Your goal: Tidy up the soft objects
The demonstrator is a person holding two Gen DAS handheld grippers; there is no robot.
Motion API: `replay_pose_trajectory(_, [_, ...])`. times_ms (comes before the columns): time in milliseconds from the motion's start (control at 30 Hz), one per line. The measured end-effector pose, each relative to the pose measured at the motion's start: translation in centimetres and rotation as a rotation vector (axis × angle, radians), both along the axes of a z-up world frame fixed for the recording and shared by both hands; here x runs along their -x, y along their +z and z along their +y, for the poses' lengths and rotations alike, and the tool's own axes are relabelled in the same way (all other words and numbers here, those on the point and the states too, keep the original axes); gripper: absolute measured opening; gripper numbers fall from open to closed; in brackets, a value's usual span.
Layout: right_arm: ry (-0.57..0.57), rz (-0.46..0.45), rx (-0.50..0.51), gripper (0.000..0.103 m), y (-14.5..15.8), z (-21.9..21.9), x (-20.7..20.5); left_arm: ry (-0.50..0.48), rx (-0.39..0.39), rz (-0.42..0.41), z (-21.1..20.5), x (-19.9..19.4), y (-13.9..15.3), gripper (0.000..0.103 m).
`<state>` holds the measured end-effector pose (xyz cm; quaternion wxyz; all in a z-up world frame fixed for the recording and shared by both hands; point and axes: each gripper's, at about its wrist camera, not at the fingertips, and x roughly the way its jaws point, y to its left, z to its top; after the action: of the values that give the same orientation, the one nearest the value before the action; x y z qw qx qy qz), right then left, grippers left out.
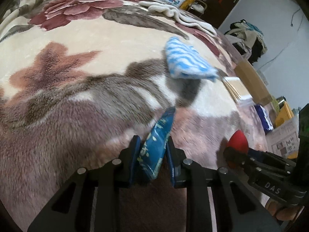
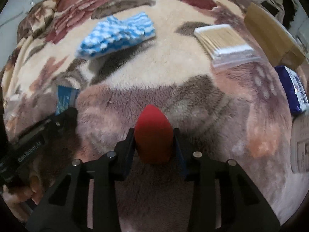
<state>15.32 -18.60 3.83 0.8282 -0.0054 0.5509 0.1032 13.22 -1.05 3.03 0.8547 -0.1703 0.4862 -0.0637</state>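
My left gripper is shut on a blue printed packet, held just above the floral blanket. My right gripper is shut on a red egg-shaped sponge. The sponge also shows at the right of the left wrist view, and the packet at the left of the right wrist view. A blue-and-white striped cloth lies folded on the blanket ahead, also in the right wrist view.
A clear bag of cotton swabs lies right of the cloth. A dark blue tissue pack sits at the blanket's right edge. A cream knitted item lies at the far side. A wooden bed rail borders the right.
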Motion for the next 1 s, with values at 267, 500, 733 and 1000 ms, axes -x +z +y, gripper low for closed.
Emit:
replay_pose_trajectory(267, [-0.061, -0.036, -0.024, 0.038, 2.3, -2.1, 2.8, -0.045, -0.022, 0.031, -2.6, 2.6, 1.2, 0.025])
replay_pose_trajectory(500, [-0.089, -0.067, -0.037, 0.038, 4.2, -4.2, 5.2, -0.100, -0.023, 0.004, -5.5, 4.7, 4.0, 0.025])
replay_pose_trajectory(733, [-0.122, -0.086, -0.045, 0.038, 5.4, -6.6, 6.9, -0.149, -0.050, -0.008, -8.4, 6.1, 5.4, 0.025])
replay_pose_trajectory(1000, [-0.161, -0.094, -0.057, 0.038, 6.1, -9.3, 8.4, -0.196, -0.095, -0.020, -11.5, 6.9, 6.7, 0.025])
